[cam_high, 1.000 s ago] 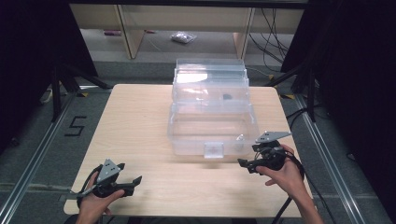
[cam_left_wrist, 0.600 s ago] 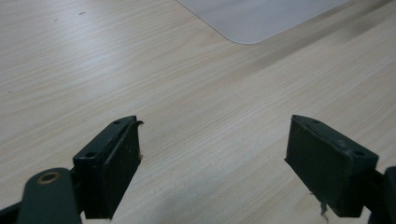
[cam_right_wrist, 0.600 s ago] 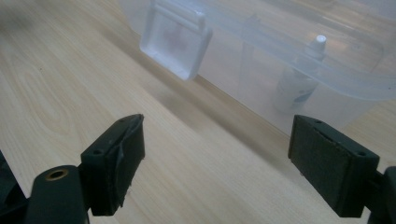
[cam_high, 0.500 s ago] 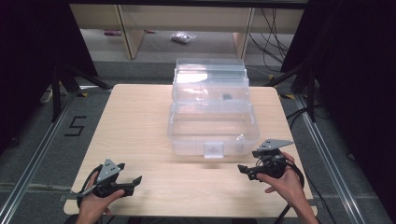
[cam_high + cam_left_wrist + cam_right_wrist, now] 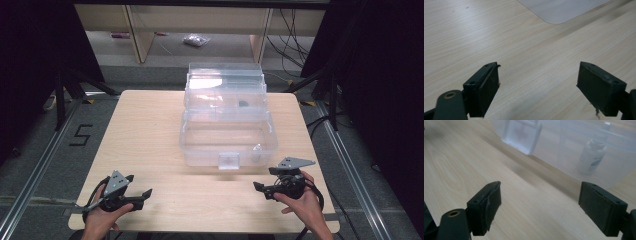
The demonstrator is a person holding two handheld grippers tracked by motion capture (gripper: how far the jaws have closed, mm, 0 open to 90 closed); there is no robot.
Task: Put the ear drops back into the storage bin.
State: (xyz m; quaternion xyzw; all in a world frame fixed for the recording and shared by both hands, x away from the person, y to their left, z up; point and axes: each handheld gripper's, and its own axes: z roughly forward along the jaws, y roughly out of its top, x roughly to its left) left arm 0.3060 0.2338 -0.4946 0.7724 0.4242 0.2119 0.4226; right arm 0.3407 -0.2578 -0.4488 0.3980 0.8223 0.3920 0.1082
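Note:
A clear plastic box (image 5: 227,135) with stepped tiers stands open in the middle of the wooden table (image 5: 150,130); its front latch (image 5: 522,135) faces me. A small white bottle (image 5: 592,155) stands inside its lower tub at the right, seen through the wall. A small dark item (image 5: 243,104) lies in an upper tray. My left gripper (image 5: 138,196) rests low at the table's front left, open and empty. My right gripper (image 5: 262,189) sits at the front right, just before the box, open and empty, jaws (image 5: 541,207) wide apart over bare wood.
The table's front edge lies just under both hands. Metal rails run along the floor on either side. Shelving and a small bag (image 5: 193,40) sit on the floor behind the table. A corner of the box's base (image 5: 559,10) shows ahead of the left gripper.
My right gripper has drawn back from the box's front right corner toward the table's front edge. The left gripper has stayed put.

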